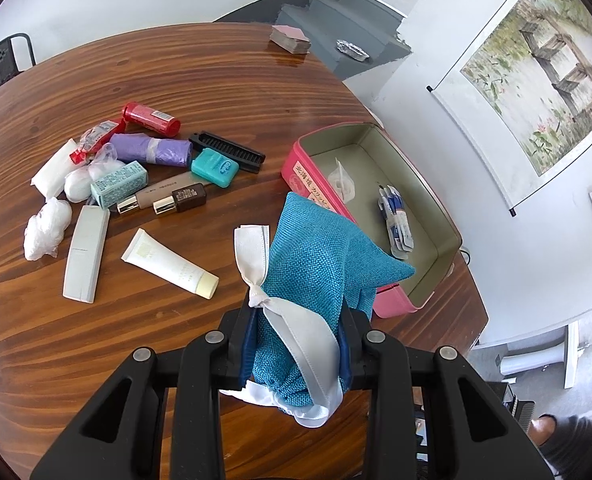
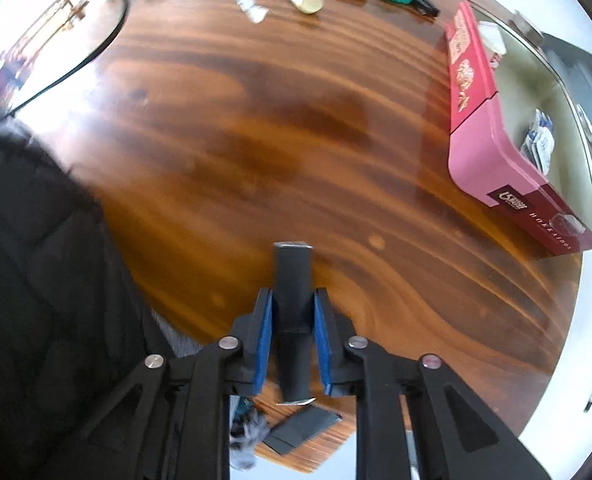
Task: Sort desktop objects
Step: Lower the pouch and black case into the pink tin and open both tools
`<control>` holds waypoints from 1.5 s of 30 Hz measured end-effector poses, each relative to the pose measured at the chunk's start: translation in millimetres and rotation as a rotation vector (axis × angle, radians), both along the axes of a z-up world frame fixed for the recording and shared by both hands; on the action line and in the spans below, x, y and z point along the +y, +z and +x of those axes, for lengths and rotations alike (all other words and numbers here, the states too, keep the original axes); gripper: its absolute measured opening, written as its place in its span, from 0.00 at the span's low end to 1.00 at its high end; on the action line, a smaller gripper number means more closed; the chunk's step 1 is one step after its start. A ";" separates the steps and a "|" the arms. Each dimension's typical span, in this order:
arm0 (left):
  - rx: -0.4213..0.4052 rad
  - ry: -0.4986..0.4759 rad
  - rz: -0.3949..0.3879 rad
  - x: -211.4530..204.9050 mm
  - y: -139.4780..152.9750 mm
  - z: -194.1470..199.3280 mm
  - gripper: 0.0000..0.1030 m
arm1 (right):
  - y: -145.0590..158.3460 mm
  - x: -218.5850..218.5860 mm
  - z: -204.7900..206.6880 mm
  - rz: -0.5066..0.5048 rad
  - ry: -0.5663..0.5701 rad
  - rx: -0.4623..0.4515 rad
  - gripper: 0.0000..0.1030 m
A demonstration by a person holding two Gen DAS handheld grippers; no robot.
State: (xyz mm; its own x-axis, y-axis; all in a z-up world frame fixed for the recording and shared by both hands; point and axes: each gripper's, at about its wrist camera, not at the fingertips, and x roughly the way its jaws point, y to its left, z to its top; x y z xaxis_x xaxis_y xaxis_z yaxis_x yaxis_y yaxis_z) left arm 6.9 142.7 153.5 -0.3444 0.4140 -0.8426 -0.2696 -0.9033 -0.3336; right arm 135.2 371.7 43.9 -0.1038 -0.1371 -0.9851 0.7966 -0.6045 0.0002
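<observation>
My left gripper (image 1: 296,316) is clamped on a teal woven cloth pouch (image 1: 316,256) w/ a white satin ribbon (image 1: 296,320) knotted round its neck; jaws nearly together, fabric bunched between the pads. Pouch hangs above the round brown wood-grain table (image 1: 176,80), its far corner overlapping the near wall of the open pink rectangular tin (image 1: 296,160).

Inside the tin, on the grey-green floor: a bundle of white-and-blue sachets (image 1: 396,220) and a small clear plastic packet (image 1: 342,180), apart from each other.

My right gripper (image 2: 293,304) points down at the table, jaws pinched tight on a slim black rectangular box (image 2: 292,280) w/ blue pads on both sides of it. Box stands upright between the fingers, top end sticking out past the tips.

Rest of the clutter sits in a loose pile to the left of the tin in the left cam:
- red cylindrical tube (image 1: 152,118)
- purple roll of plastic bags (image 1: 152,150)
- black plastic comb (image 1: 228,152)
- teal floss case (image 1: 215,168)
- pale green carton (image 1: 120,184)
- two brown bottles w/ gold caps (image 1: 180,200)
- cream squeeze tube (image 1: 168,264)
- grey flat remote-shaped bar (image 1: 86,252)
- white wrapped bundles (image 1: 48,228)

A stack of cards (image 1: 290,39) lies at the table's far edge, well apart from the pile.
</observation>
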 end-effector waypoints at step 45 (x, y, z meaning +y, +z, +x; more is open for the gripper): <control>0.038 -0.089 -0.026 159.0 -12.4 -86.9 0.50 | 71.7 91.9 -203.8 -0.322 -0.727 0.168 0.35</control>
